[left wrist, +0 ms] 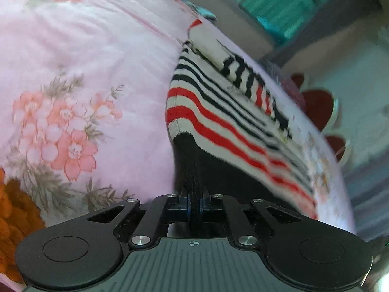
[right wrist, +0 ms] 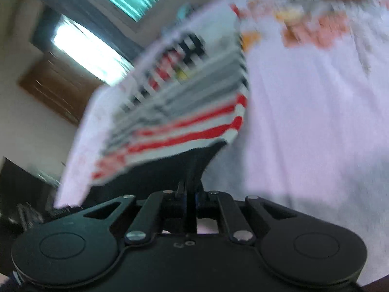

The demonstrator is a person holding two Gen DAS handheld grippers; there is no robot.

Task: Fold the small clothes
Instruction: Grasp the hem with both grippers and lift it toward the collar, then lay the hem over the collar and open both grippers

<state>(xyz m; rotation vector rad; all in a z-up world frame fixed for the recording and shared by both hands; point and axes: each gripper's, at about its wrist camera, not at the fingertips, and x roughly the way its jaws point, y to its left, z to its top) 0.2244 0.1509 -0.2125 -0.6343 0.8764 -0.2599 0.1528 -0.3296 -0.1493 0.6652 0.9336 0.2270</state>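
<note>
On the pink floral bedspread (left wrist: pixel 80 56) lies the striped knit garment (left wrist: pixel 218 112), red, black and pale bands, its black hem end raised off the cloth. Both grippers hold that hem. Left gripper (left wrist: pixel 194 205): fingers drawn together, clamped on a pinch of black knit that rises straight ahead from between them. Right gripper (right wrist: pixel 190 194): fingers likewise closed on black hem fabric, though the view is heavily blurred. From the left fingers the garment runs forward and to the right; from the right fingers it runs forward and to the left, so the two grips appear to sit at opposite ends of one hem edge, garment body stretched away ahead of both toward its far end, where a sleeve or folded panel (left wrist: pixel 252 77) lies across it. Stripes run roughly parallel to the held edge; long axis points away from the fingers. Judgement: neither hand is clearly nearer; a fold would carry the hem forward over the body. Orange knit item (left wrist: pixel 17 209) sits apart, at left.
</note>
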